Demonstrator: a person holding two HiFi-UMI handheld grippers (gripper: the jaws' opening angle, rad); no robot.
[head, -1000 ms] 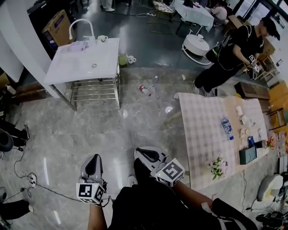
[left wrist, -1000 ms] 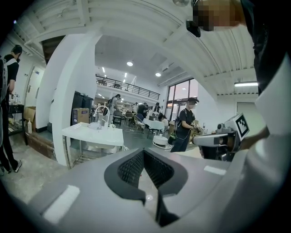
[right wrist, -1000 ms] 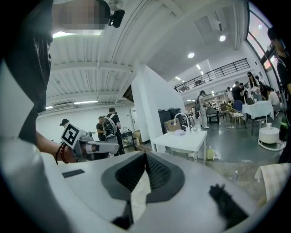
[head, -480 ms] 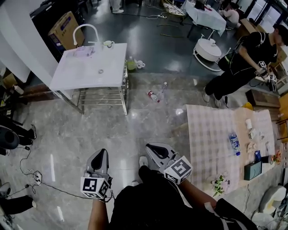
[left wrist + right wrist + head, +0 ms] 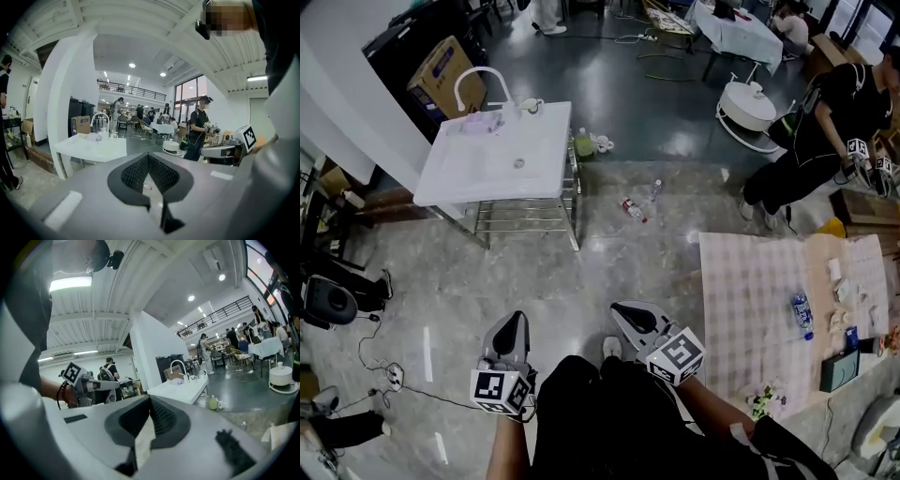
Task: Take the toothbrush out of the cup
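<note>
Both my hand-held grippers, left and right, point forward close to my body, jaws closed on nothing. The cup stands beside the tap on the white bench, well ahead. The toothbrush is too small to make out, so I can't tell its direction.

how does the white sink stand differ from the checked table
The sink stand has a plain white top with a curved tap; the checked table has a patterned top. The sink stand shows metal rails underneath; the checked table's underside is hidden. The checked table carries a water bottle and clutter; the sink stand is nearly bare. Both stand on the grey floor.
</note>
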